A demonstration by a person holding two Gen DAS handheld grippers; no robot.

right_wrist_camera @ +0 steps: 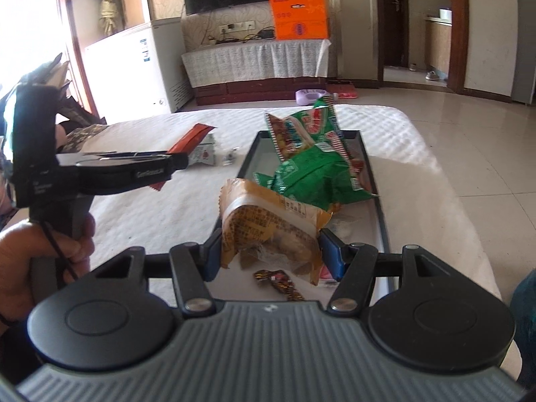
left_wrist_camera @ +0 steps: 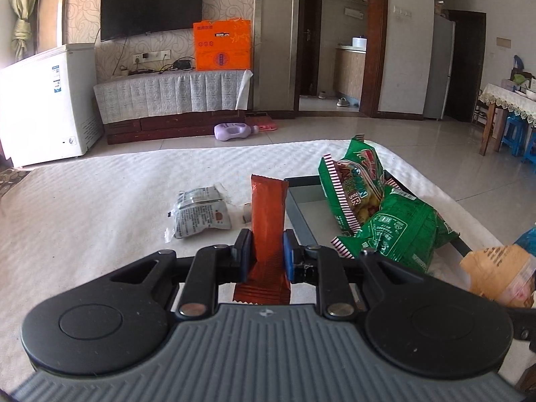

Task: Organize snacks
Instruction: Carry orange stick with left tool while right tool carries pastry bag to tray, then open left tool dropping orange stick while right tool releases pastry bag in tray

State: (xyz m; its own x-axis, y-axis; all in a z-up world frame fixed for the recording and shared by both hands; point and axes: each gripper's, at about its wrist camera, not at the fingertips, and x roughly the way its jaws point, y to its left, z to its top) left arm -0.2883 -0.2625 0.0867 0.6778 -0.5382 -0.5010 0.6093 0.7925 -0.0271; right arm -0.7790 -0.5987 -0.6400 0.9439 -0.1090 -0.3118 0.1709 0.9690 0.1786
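Left claw (left_wrist_camera: 266, 251) is clamped tight, right claw (right_wrist_camera: 271, 254) grips wider, both angled slightly downward.

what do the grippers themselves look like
Each hand-held gripper has a ribbed grey body, black linkage arms with silver rivets, round black discs and blue finger pads. From the right wrist view, the left one shows a black pistol-grip handle and thin black cord.

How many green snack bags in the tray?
2. One green bag stands propped at the far end of the tray; a second green bag lies crumpled just nearer. Others could be hidden beneath them.
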